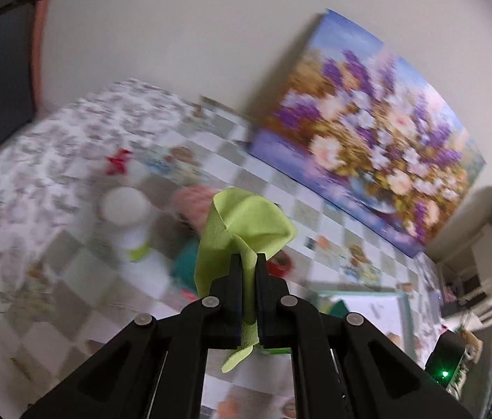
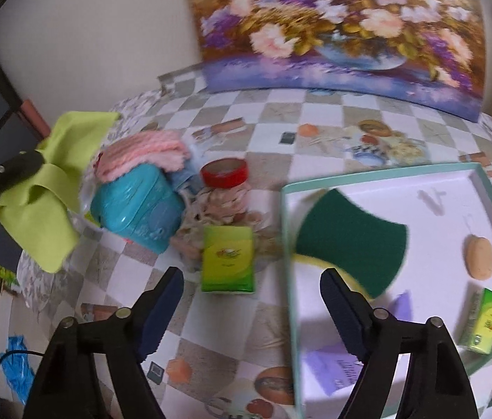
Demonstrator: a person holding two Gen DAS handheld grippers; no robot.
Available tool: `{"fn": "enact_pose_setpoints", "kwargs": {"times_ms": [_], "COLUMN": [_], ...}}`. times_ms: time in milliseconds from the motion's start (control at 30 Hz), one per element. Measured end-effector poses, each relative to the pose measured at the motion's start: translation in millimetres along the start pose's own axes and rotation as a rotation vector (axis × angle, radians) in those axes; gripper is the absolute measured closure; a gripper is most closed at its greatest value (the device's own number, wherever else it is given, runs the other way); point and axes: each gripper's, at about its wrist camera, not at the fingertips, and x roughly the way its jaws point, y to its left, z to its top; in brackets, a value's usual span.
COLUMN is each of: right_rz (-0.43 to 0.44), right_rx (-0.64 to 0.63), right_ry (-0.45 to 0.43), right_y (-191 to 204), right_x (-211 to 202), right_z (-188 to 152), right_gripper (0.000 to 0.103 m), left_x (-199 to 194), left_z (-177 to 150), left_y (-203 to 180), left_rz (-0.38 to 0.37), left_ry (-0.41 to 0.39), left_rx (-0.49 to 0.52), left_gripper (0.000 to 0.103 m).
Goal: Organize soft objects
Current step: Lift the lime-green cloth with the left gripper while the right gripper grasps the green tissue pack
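My left gripper (image 1: 247, 258) is shut on a lime green cloth (image 1: 242, 223) and holds it in the air above the table; the cloth (image 2: 50, 188) also shows at the left of the right wrist view. My right gripper (image 2: 251, 272) is open and empty above the table edge of a white tray (image 2: 288, 230). In the tray lie a green and yellow sponge (image 2: 347, 241), a beige round sponge (image 2: 479, 257), a green packet (image 2: 483, 321) and a purple packet (image 2: 337, 370). A green tissue packet (image 2: 228, 259) lies on the table just ahead of my right gripper.
A pile to the left holds a pink knitted cloth (image 2: 144, 157), a teal plastic case (image 2: 141, 209) and a red-lidded jar (image 2: 224, 174). A white bottle (image 1: 127, 216) stands on the checked tablecloth (image 2: 281, 132). A flower painting (image 2: 337, 28) leans on the back wall.
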Motion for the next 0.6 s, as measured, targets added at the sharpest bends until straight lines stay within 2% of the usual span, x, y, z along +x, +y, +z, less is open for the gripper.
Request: {"fn": "enact_pose_setpoints", "kwargs": {"times_ms": [100, 200, 433, 600], "right_rz": [0.011, 0.009, -0.014, -0.023], "right_rx": [-0.01, -0.026, -0.014, -0.008], "right_ry": [0.029, 0.062, 0.129, 0.152], "right_y": [10.1, 20.1, 21.9, 21.4], "right_x": [12.5, 26.3, 52.4, 63.7], "right_z": [-0.4, -0.8, -3.4, -2.6], "right_gripper": [0.023, 0.023, 0.029, 0.029], "left_x": [-2.3, 2.0, 10.0, 13.8], "left_z": [3.3, 4.1, 4.0, 5.3], "left_y": [14.4, 25.9, 36.8, 41.5], "left_rz": [0.07, 0.102, 0.086, 0.075], "left_ry": [-0.014, -0.003, 0.025, 0.034], "left_rx": [-0.017, -0.041, -0.085, -0.108], "left_gripper": [0.097, 0.097, 0.097, 0.097]}}
